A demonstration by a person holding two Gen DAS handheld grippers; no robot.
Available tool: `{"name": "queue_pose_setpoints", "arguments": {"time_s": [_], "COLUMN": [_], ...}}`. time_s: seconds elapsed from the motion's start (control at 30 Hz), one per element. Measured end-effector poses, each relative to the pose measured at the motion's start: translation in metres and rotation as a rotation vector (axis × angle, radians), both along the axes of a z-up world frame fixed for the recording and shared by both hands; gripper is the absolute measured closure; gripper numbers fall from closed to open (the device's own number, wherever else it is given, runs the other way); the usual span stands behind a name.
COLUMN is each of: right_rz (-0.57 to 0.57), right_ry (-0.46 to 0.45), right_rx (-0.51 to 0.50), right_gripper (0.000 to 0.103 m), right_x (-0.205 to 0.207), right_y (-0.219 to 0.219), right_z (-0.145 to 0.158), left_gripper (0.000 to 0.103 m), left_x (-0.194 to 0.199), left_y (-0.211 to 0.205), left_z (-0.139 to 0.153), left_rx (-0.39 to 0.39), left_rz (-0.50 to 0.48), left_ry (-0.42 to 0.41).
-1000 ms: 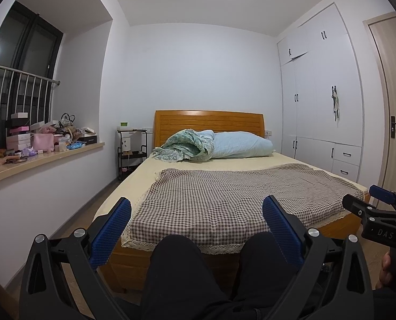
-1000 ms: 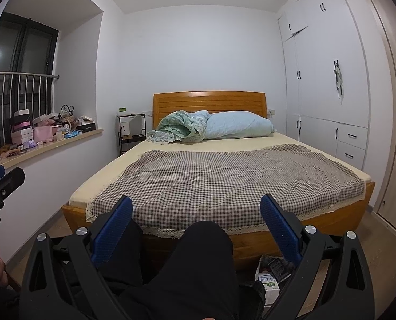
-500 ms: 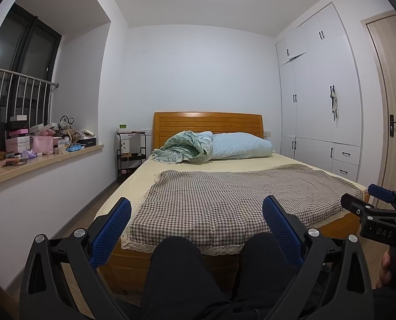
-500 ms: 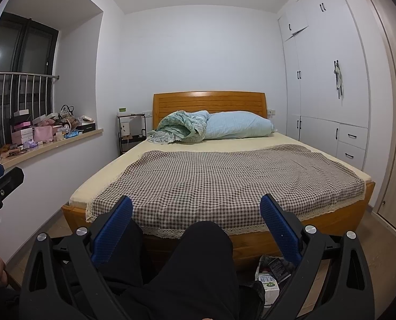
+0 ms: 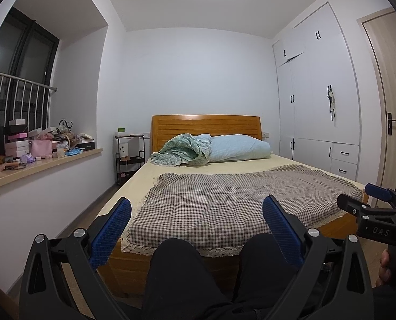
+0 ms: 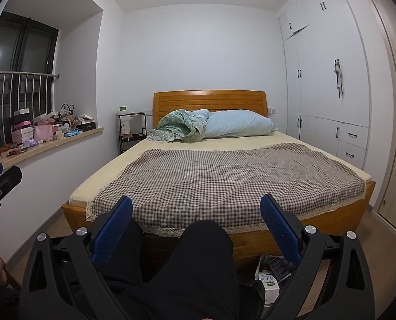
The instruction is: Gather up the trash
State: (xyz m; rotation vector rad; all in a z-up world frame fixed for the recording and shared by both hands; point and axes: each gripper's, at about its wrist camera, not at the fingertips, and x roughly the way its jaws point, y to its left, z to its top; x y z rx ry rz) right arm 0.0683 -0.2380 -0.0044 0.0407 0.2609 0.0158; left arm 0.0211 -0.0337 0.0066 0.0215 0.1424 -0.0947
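Observation:
Both grippers are held level over a seated person's dark-trousered legs (image 6: pixel 198 266), facing a bed. My left gripper (image 5: pixel 196 229) is open, nothing between its blue pads. My right gripper (image 6: pixel 196 229) is open too and holds nothing; it also shows at the right edge of the left wrist view, gripper (image 5: pixel 358 202). On the floor by the bed's foot lies trash: a white and green milk carton (image 6: pixel 268 284) with a dark wrapper (image 6: pixel 278 265) beside it, partly hidden behind the right finger.
A wooden bed (image 5: pixel 171 262) with a checked blanket (image 6: pixel 224 181), a green quilt and a blue pillow fills the room ahead. A cluttered window ledge (image 5: pixel 43 157) runs along the left. A black bedside rack (image 6: pixel 132 130) stands at the head. White wardrobes (image 6: pixel 328 101) and a door (image 5: pixel 392 122) line the right.
Both views have tilted up a little, so the bed sits lower in the frame. The jaws have stayed open and empty.

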Motion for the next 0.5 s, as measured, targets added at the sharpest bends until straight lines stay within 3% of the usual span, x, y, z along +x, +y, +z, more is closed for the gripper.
{"name": "queue_pose_setpoints", "arguments": {"time_s": [0.4,0.5], "right_rz": [-0.006,0.008], "right_ry": [0.008,0.032], "right_rx": [0.012,0.030], "right_gripper": [0.011,0.011], "right_x": [0.002,0.013], "right_y": [-0.003,-0.005], "right_z": [-0.003,-0.009], "left_gripper": [0.007,0.007], "left_x": [0.008,0.029], "left_y": [-0.002,0.002], "left_z": [-0.002,-0.010], "left_rx": [0.006,-0.003], "left_rz": [-0.024,-0.043], "left_ry": [0.040,0.062]}}
